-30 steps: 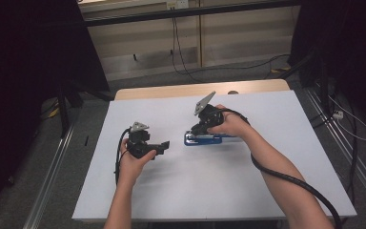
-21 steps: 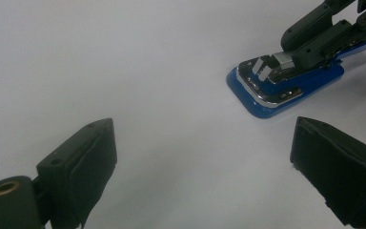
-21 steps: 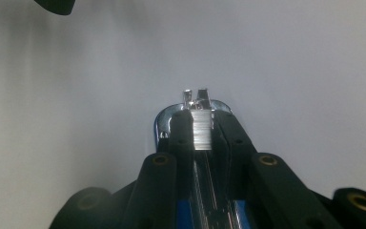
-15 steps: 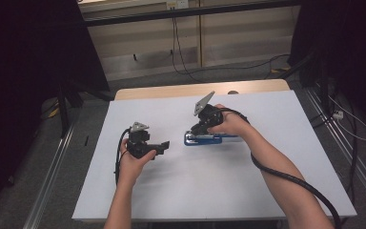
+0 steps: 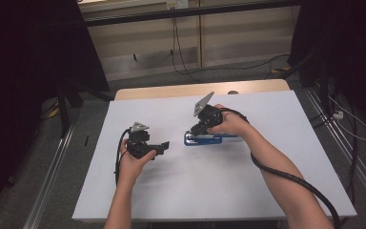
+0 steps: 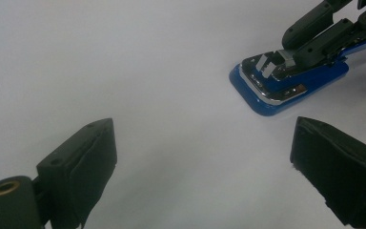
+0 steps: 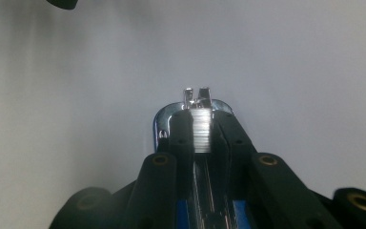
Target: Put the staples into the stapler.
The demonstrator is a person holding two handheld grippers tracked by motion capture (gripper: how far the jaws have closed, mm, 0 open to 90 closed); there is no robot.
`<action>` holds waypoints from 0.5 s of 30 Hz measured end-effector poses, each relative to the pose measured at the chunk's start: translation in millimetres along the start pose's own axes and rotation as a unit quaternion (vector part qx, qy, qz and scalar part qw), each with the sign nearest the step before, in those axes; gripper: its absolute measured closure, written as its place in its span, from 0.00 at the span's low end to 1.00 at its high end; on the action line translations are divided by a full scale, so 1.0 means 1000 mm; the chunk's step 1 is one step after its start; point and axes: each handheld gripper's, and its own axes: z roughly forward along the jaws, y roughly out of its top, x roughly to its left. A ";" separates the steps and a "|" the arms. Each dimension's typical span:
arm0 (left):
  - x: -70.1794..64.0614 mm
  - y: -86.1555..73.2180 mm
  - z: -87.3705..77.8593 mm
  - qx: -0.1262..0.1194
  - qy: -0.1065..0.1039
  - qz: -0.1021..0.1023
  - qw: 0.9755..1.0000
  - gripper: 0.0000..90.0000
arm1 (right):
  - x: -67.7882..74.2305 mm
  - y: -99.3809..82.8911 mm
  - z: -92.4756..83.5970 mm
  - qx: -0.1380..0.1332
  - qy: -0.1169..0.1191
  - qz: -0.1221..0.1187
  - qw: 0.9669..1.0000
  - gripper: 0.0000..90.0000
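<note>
Stapler (image 5: 205, 139) lying flat on the desk (image 5: 267, 191) just right of centre, right claw (image 5: 196, 131) closed around it from the right — left claw (image 5: 164, 147) to its left, apart.

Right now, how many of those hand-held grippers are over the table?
2. The left gripper hovers open over the white table, left of centre. The right gripper is farther back, shut on the blue stapler.

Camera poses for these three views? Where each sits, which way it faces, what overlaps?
High view: above the table's near side, facing forward and down; both forearms, left tool, right tool.
Left gripper view: on the left tool, open, facing the stapler.
Right gripper view: on the right tool, along the stapler it grips.
Shared: stapler in all three.
</note>
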 end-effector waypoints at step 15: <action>0.001 -0.001 0.000 0.000 0.002 -0.001 1.000 0.10 | 0.000 0.002 0.002 0.002 0.001 -0.009 1.000 0.88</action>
